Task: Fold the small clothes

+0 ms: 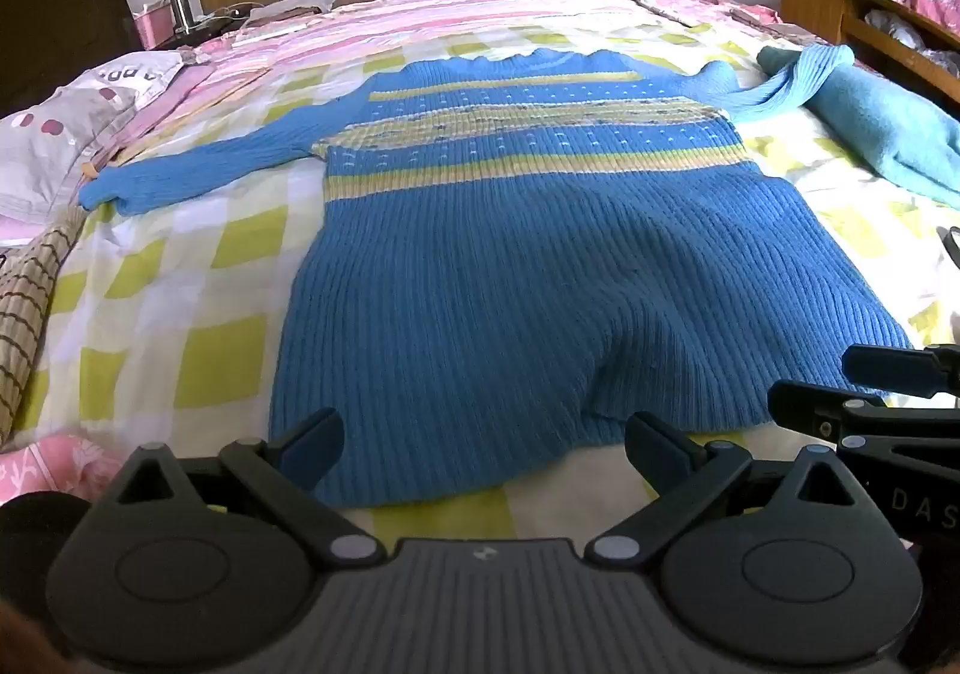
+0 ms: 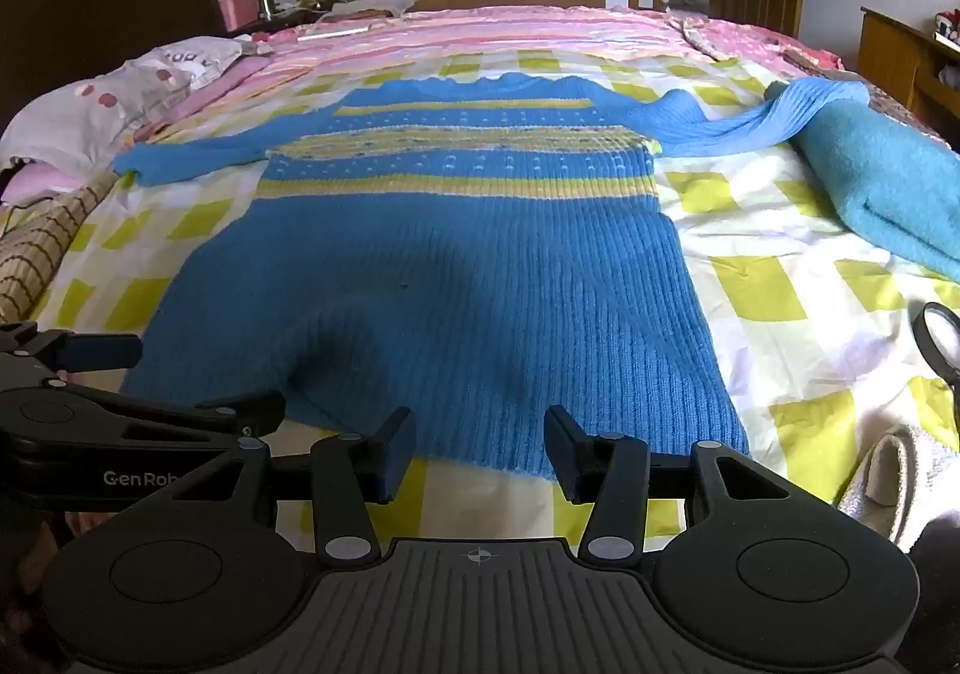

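A blue ribbed sweater (image 1: 528,266) with yellow stripes lies flat on the bed, hem toward me, both sleeves spread out; it also shows in the right wrist view (image 2: 456,278). Its right sleeve (image 1: 786,80) rests on a teal folded cloth (image 1: 882,128). My left gripper (image 1: 480,449) is open and empty, just short of the hem. My right gripper (image 2: 480,452) is open and empty at the hem's near edge. Each gripper shows in the other's view, the right one (image 1: 864,392) at right, the left one (image 2: 150,392) at left.
The bed has a yellow-green checked sheet (image 1: 198,314) and pink bedding (image 1: 420,20) behind. Pillows (image 1: 66,134) lie at the left. A magnifying glass (image 2: 939,338) and a pale cloth (image 2: 894,482) lie at the right. A wooden shelf (image 1: 864,14) stands far right.
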### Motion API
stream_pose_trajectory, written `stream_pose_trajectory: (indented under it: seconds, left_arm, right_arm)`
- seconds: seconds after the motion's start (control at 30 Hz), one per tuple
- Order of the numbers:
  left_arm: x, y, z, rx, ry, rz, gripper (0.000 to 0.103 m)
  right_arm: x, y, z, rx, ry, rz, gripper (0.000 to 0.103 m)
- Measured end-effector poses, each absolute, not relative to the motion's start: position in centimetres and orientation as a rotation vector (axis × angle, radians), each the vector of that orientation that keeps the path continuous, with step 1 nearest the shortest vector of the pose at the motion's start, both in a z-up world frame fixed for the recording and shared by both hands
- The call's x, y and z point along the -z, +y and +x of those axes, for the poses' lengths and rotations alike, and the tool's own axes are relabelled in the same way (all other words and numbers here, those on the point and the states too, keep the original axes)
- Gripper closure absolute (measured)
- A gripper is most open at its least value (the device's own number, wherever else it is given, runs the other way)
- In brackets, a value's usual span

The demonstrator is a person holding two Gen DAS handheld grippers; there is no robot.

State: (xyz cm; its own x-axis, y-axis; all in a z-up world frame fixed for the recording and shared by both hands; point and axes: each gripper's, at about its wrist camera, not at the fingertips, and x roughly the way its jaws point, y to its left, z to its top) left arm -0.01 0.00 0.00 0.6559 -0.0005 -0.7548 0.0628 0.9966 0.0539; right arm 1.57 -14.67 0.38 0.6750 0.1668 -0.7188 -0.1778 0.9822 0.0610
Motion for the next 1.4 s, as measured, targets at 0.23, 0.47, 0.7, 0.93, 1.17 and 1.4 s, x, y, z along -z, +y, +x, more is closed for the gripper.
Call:
stream_pose_trajectory:
  seconds: [0.23,0.47,0.7,0.93,1.17,1.4]
  left_arm:
    - [0.1,0.0,0.0,0.049,0.872,0.064,0.001]
    - [0.5,0.0,0.2,0.059,0.880,0.056,0.003]
    - [0.5,0.0,0.0,0.067,0.886,0.063,0.005]
    - [0.5,-0.1,0.1,0.066,0.886,0.064,0.005]
    - [0.4,0.0,0.1,0.060,0.880,0.057,0.005]
    - [0.3,0.0,0.0,0.059,0.878,0.057,0.005]
  right_arm:
    - [-0.3,-14.6,1.6,-0.193,0.816,-0.017,0.056]
    - [-0.2,-14.6,1.8,-0.192,0.823,-0.023,0.056]
    - [0.0,-14.3,1.6,-0.184,0.820,-0.043,0.056]
    - [-0.2,-14.3,1.6,-0.181,0.818,-0.050,0.056]
    - [-0.4,-13.9,1.5,-0.180,0.810,-0.070,0.056]
    - [-0.5,-13.6,1.3,-0.176,0.803,-0.084,0.056]
